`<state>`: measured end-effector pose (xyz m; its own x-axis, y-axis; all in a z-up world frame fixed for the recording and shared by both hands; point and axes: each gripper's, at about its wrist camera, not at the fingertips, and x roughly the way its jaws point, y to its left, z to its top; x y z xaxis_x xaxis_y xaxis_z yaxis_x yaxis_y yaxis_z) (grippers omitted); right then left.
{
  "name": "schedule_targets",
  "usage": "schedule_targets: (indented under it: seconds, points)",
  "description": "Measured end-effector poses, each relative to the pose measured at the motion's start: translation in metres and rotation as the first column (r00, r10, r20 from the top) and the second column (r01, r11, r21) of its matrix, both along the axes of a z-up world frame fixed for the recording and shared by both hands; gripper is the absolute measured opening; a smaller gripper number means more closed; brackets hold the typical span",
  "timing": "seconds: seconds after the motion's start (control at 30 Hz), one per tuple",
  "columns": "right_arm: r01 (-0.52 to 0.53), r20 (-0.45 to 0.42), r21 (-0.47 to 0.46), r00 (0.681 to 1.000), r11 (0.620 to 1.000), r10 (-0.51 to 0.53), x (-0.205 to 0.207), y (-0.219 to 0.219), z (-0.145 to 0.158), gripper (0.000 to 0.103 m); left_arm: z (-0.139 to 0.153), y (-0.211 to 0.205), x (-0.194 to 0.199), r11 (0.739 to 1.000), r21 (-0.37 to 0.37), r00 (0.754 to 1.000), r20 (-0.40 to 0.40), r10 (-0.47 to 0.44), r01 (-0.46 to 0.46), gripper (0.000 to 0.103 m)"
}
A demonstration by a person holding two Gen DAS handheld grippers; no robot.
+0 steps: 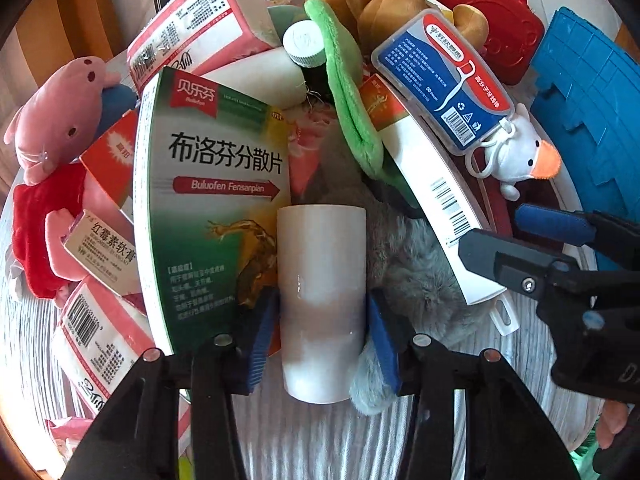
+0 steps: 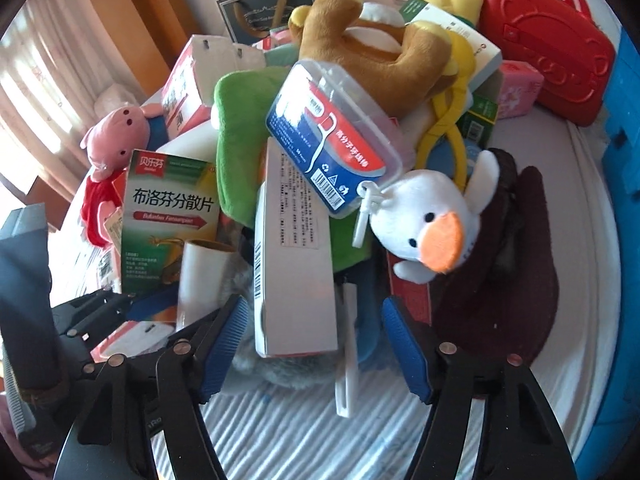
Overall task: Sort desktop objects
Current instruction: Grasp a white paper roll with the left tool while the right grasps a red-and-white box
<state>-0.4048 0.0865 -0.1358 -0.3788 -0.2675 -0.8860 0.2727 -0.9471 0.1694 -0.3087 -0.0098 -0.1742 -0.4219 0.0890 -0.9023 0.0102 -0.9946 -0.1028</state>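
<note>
Patience would serve the left gripper (image 1: 323,332), whose blue pads look pressed on either side of the white roll (image 1: 322,300) at six o'clock of the heap; a straight lift should keep the green medicine box (image 1: 208,208), leaning at its nine o'clock, from toppling. Grey plush (image 1: 416,276) lies against the roll's three o'clock side and may drag. Further right, the right gripper (image 2: 312,344) stands spread around the long white carton (image 2: 296,272), pads not yet touching; I'd say it should close low on the sides. Above at one o'clock, the floss case (image 2: 332,136) rests on that carton and the white duck toy (image 2: 428,216) hangs from the case, so both could slide
</note>
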Motion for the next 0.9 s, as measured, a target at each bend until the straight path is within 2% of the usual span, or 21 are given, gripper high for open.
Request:
schedule_targets:
  seconds: [0.17,0.2,0.23,0.47,0.57,0.87,0.9]
  points:
    - [-0.004,0.041,-0.012,0.999,1.000,0.004,-0.016,-0.008,-0.014,0.061,0.003,-0.001,-0.006,1.000,0.005,1.000,-0.012,-0.010,0.010,0.044]
    - [-0.005,0.048,-0.010,0.999,1.000,0.006,-0.018,-0.009,-0.016,0.051,0.003,0.000,-0.006,1.000,0.001,1.000,-0.015,-0.014,0.014,0.044]
    - [-0.007,0.055,-0.006,0.998,1.000,0.008,-0.020,-0.011,-0.019,0.048,0.003,0.000,-0.006,1.000,0.000,1.000,-0.017,-0.016,0.016,0.044]
    - [-0.013,0.046,0.011,0.999,1.000,0.012,-0.003,-0.006,-0.014,0.047,0.005,0.002,0.004,1.000,-0.020,0.999,-0.032,-0.025,0.025,0.044]
    - [-0.024,0.014,0.032,1.000,0.999,0.024,0.010,-0.002,-0.006,0.047,0.013,0.000,0.011,1.000,-0.014,0.999,-0.051,-0.013,0.013,0.044]
    - [-0.025,-0.105,-0.013,0.994,1.000,0.023,0.045,0.009,0.040,0.045,0.057,0.006,0.040,0.999,-0.041,0.984,-0.175,-0.012,0.005,0.044]
    - [-0.026,-0.122,-0.017,0.992,1.000,0.023,0.046,0.011,0.048,0.041,0.064,0.008,0.039,0.999,-0.044,0.981,-0.192,-0.015,0.007,0.044]
